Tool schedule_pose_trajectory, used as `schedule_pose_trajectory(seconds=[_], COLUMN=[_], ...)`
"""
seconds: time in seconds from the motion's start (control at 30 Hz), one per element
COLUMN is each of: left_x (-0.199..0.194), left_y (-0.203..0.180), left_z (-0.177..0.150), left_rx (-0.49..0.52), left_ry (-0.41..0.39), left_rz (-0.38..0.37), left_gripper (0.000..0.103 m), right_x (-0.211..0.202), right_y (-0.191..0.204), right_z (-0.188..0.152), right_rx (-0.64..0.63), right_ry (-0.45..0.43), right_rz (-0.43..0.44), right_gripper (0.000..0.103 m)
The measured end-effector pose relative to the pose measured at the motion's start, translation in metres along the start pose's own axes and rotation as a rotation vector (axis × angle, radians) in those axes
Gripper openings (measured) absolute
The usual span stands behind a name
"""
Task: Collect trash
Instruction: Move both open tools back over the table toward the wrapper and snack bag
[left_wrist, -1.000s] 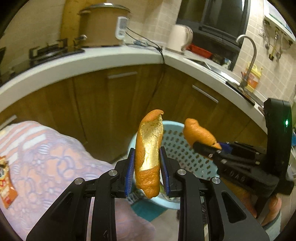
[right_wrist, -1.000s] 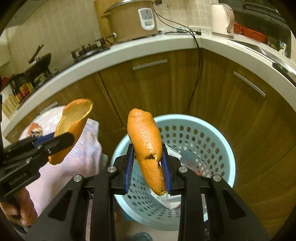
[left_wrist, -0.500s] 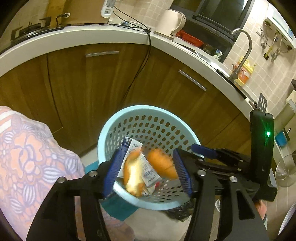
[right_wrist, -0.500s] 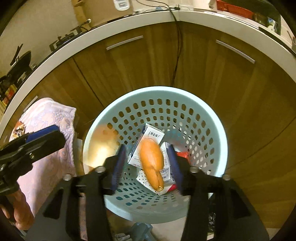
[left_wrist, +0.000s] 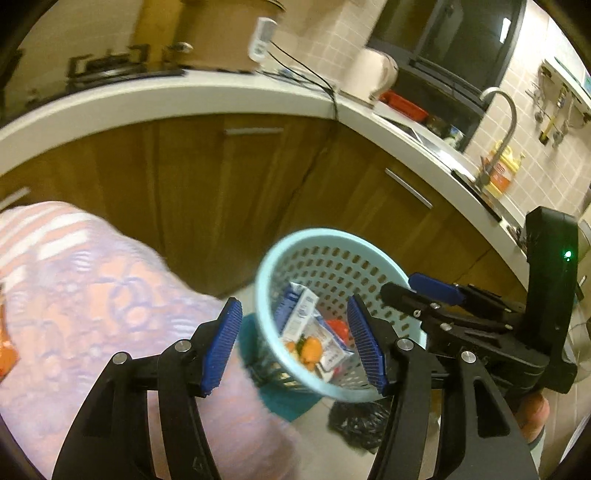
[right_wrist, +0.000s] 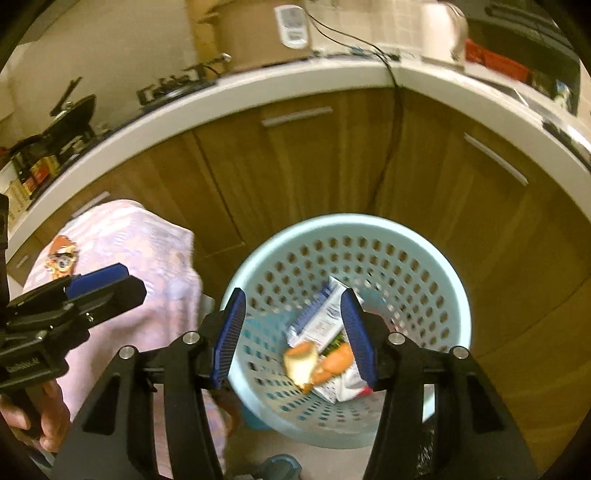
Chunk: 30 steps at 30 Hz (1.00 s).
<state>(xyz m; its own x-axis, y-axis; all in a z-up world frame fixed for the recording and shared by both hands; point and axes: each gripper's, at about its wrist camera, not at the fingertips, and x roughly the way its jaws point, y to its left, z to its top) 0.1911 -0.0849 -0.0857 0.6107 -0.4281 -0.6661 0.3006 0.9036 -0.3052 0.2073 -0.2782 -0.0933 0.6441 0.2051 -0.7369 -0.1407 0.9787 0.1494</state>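
Observation:
Two orange peels (right_wrist: 301, 363) lie inside the light blue perforated basket (right_wrist: 369, 221), on a white carton (right_wrist: 317, 317) and other wrappers. My right gripper (right_wrist: 293, 332) hangs open above the basket with nothing between its blue pads. My left gripper (left_wrist: 295, 343) is open too and empty, over the basket's (left_wrist: 266, 266) near left rim, where the peels (left_wrist: 310, 349) show below. In the left wrist view the right gripper (left_wrist: 417, 291) reaches in from the right. In the right wrist view the left gripper (right_wrist: 110, 284) sits at the left edge, held by a hand.
A pink patterned cloth (right_wrist: 129, 251) covers a surface left of the basket, with an orange snack wrapper (right_wrist: 61, 254) on it. Wooden cabinets (right_wrist: 295, 166) under a white counter (right_wrist: 258, 85) stand behind. A black bag (left_wrist: 354, 421) and a teal mat (left_wrist: 284, 398) lie on the floor.
Both grippers opened and let go of their orange peels, which dropped into the basket. Both hands swung over the basket and have since drawn back a little.

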Motion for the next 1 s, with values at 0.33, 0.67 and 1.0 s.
schedule_pose_trajectory(seconds=[0.33, 0.67, 1.0], left_x=[-0.097, -0.177, -0.207], left_y=[0.061, 0.17, 0.242], left_z=[0.001, -0.014, -0.038], left_rx=[-0.078, -0.272, -0.389], left_ry=[-0.159, -0.245, -0.289], left_rz=[0.154, 0.365, 0.452], left_gripper=[0.058, 0.058, 0.058], right_x=[-0.019, 0.01, 0.049], right_y=[0.09, 0.203, 0.299], right_z=[0.025, 0.028, 0.01], right_rx=[-0.138, -0.254, -0.355], right_ry=[-0.066, -0.001, 0.095], right_rz=[0.138, 0.274, 0.333], right_gripper=[0.05, 0.05, 0.061])
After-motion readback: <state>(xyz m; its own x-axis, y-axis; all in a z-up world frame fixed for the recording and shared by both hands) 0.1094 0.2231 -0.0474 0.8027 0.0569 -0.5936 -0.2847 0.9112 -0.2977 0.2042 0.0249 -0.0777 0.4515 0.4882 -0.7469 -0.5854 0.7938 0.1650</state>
